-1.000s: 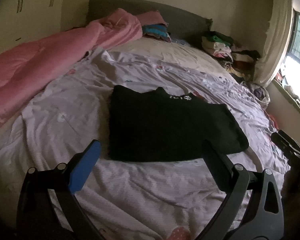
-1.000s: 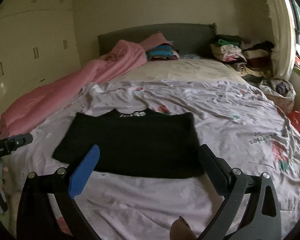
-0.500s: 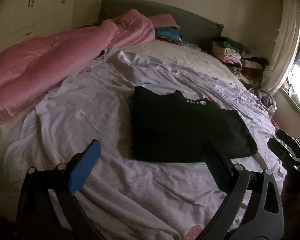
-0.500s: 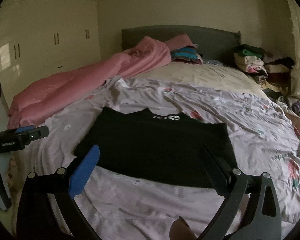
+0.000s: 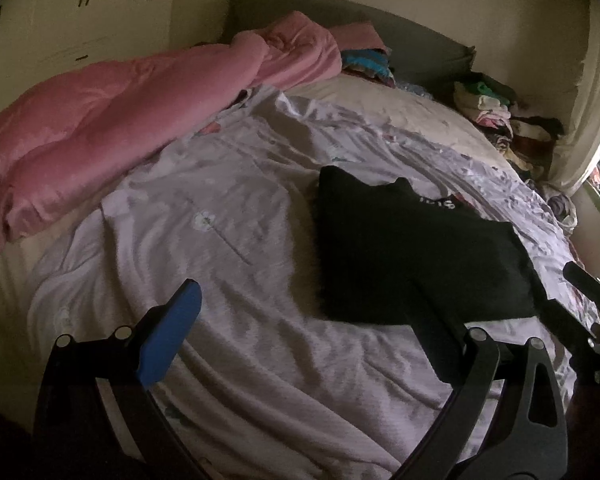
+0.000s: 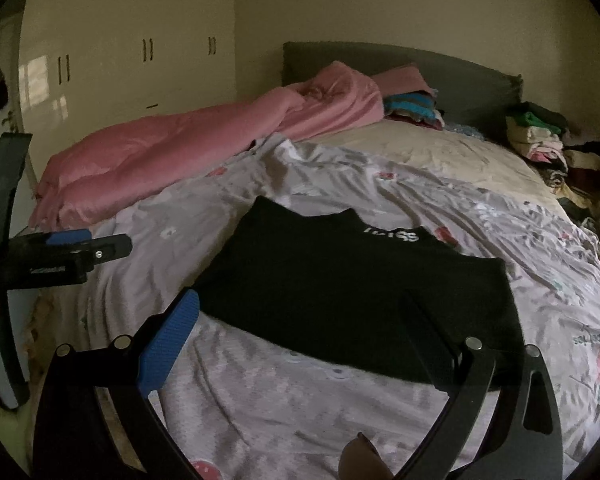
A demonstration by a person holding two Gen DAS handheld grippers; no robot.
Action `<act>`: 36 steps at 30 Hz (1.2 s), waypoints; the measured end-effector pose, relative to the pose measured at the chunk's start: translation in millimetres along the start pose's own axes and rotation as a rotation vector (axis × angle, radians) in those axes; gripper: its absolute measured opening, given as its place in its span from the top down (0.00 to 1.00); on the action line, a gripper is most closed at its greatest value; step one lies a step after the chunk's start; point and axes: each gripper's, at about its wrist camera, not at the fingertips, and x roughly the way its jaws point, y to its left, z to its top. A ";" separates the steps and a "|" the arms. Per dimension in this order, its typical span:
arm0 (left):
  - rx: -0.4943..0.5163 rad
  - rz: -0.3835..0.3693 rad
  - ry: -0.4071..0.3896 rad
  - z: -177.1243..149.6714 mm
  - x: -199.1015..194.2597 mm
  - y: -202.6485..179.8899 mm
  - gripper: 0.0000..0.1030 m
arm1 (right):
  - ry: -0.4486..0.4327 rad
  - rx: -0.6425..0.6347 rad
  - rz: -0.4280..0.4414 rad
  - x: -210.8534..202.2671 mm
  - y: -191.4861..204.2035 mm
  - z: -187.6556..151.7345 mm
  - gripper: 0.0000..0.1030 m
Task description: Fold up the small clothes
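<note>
A black garment (image 5: 412, 248) with white lettering at its collar lies folded flat on the lilac patterned sheet (image 5: 228, 240). In the right wrist view the same black garment (image 6: 356, 288) sits straight ahead. My left gripper (image 5: 306, 316) is open above the sheet, nothing between its fingers, the garment off to its right. My right gripper (image 6: 300, 320) hangs open over the garment's near edge, holding nothing. Each tool shows in the other's view: the left gripper (image 6: 76, 254) at the left edge, the right gripper's fingers (image 5: 588, 284) at the right edge.
A pink duvet (image 5: 120, 120) is bunched along the left side of the bed. Folded clothes (image 6: 412, 108) lie by the grey headboard (image 6: 420, 72), and a clothes pile (image 5: 496, 116) sits at the far right. White wardrobes (image 6: 140, 60) stand on the left.
Both grippers have swung left and pulled back; the black garment now sits further right in each view. It has not moved on the bed. Both grippers stay open.
</note>
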 end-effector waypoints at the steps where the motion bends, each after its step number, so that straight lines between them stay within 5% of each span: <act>1: 0.000 0.004 0.003 -0.5 1.4 1.5 0.09 | 0.003 -0.004 0.004 2.3 2.6 0.0 0.04; 16: -0.046 0.040 0.101 1.8 50.8 20.8 0.09 | 0.088 -0.065 0.029 50.9 29.5 -13.1 0.04; 36: 0.070 0.006 0.204 54.7 136.5 -8.5 0.09 | 0.207 -0.232 -0.078 124.9 51.4 -39.8 0.04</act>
